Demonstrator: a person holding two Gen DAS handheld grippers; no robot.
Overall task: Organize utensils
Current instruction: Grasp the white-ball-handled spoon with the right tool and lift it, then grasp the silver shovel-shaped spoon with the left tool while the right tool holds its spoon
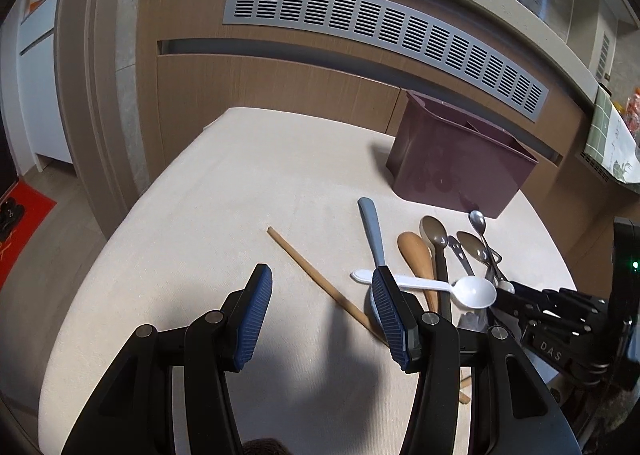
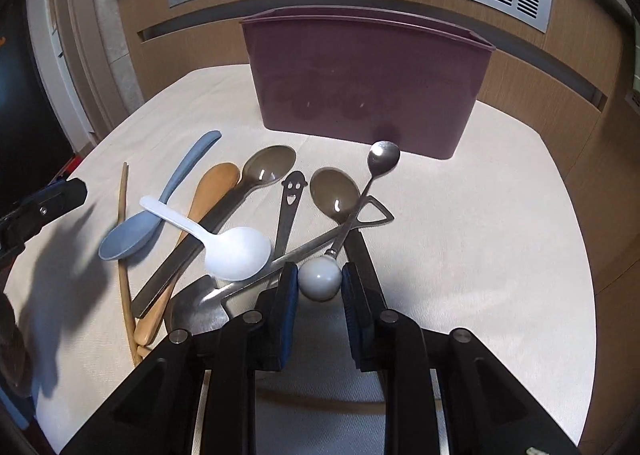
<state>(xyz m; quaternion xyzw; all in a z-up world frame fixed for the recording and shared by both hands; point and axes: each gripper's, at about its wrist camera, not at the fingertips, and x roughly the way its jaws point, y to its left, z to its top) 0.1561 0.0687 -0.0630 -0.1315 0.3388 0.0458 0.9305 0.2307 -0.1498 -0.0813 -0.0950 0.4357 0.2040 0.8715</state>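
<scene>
Starting with the left wrist view: the left tool (image 1: 322, 315) hangs low over the cloth-covered surface (image 1: 200, 215) with its jaws spread wide and nothing between them. A single wooden chopstick (image 1: 316, 275) lies diagonally just ahead, its near end passing toward the right finger. Right of it sits the loose utensil pile: a blue spoon (image 1: 372, 231), a wooden spoon (image 1: 418, 255), a white plastic spoon (image 1: 440, 287) laid across the others. The maroon holder (image 1: 460, 159) stands at the far right, upright, with an inner divider visible at its rim. The right tool (image 1: 516, 295) enters from the right edge, reaching into the pile.

In the right wrist view, the right tool (image 2: 320, 287) has its jaws at a narrow setting flanking the white ball end (image 2: 320, 279) of a slim metal spoon (image 2: 376, 175). The pads sit just beside the ball; whether they actually press it cannot be told. The ball is probably chosen because it stands proud of the tangle, offering the easiest purchase. The spoon's shaft crosses a shovel-shaped metal utensil (image 2: 312, 247), so lifting may disturb neighbours. The holder (image 2: 360, 75) stands directly beyond, appearing empty from here; the sorting looks barely begun. The left tool (image 2: 44, 203) waits at the left edge.
</scene>
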